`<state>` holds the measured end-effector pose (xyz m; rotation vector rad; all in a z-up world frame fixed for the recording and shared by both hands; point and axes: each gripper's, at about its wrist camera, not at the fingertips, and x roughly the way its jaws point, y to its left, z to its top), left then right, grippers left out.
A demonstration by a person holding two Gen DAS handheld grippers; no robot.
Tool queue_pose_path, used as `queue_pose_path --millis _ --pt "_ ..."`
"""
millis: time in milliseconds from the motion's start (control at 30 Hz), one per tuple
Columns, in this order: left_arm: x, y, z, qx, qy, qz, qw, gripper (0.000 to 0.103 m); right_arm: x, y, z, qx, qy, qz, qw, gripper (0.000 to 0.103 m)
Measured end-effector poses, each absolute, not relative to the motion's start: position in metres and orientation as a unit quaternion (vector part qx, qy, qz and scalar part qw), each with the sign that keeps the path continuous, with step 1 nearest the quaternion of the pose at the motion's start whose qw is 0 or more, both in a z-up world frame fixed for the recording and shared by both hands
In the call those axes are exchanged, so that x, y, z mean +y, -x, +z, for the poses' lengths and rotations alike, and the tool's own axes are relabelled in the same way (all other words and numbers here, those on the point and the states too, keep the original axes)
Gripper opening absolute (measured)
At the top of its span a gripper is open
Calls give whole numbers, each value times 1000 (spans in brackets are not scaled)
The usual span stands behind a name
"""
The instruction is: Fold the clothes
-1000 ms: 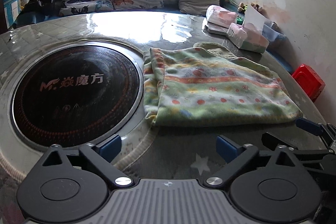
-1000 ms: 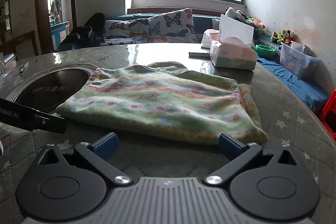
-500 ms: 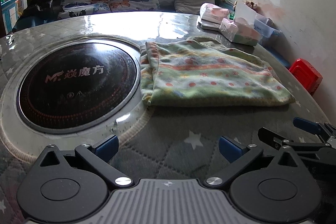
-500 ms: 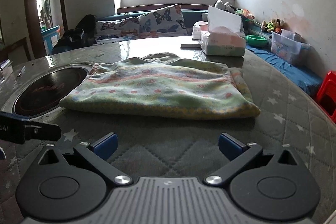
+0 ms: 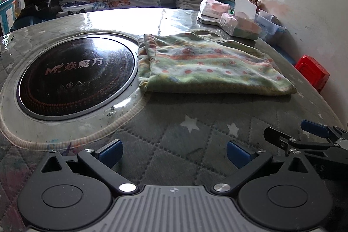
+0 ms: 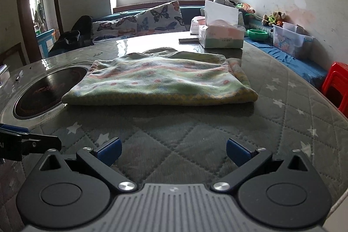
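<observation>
Garment (image 5: 208,64) folded (grippers clear).

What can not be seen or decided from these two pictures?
- Left wrist view: right gripper cut off by the right edge.
- Both views: the folded garment hides its inner layers; its type is unclear.
- Right wrist view: print on the tissue box is too small.

Both wrist views look low across the table (image 5: 195,158), apparently side by side.

Fleecy cloth garment (image 5: 208,66), quilted matt tablecloth (image 5: 174,158), glossy black glass hob (image 5: 76,75)
</observation>
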<state>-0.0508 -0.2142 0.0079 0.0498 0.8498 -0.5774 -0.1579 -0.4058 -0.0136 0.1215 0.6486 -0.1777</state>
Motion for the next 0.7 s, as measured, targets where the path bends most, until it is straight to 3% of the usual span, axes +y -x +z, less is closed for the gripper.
queue_pose_path --millis 700 --pt "-211 69 9 401 -25 -281 871 103 -402 172 -15 321 -57 -97 940 103"
